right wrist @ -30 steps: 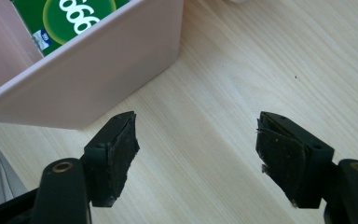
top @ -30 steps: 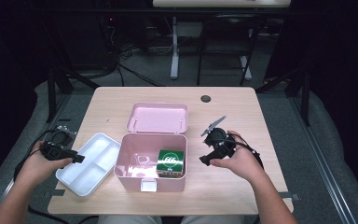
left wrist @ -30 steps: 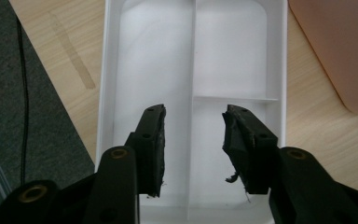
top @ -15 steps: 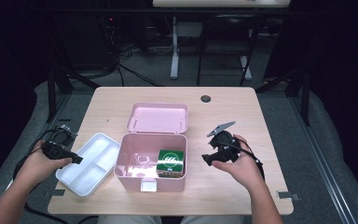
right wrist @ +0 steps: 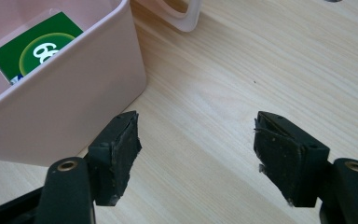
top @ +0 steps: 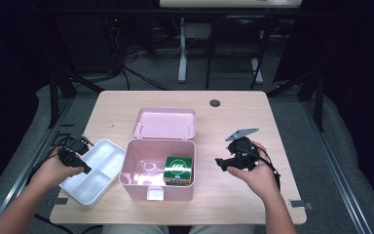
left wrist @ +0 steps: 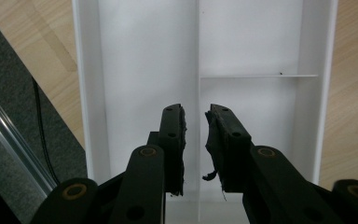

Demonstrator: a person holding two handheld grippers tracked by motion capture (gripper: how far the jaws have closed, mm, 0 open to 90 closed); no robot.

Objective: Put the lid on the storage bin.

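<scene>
A white divided tray (top: 108, 146) lies at the table's left, beside an open pink box (top: 126, 168). A green pack (top: 179, 169) lies inside the box, and the pink lid (top: 164, 123) rests behind it. My left gripper (top: 85, 169) reaches over the tray's near-left edge. In the left gripper view its tips (left wrist: 196, 112) straddle the tray's thin middle divider (left wrist: 198, 46). The jaws have just been closing, and a narrow gap remains either side of the divider. My right gripper (top: 220, 165) hovers right of the box. It stands open (right wrist: 198, 123) over bare wood, beside the box wall (right wrist: 74, 107).
A dark round grommet (top: 215, 103) sits near the table's far edge. The right gripper view shows the green pack (right wrist: 32, 51) in the box and a corner of the lid (right wrist: 186, 14). Cables hang off the table's left side (left wrist: 42, 121).
The left gripper has dipped down onto the white tray. The right hand has drifted slightly right, and its grey plate has turned flatter.
</scene>
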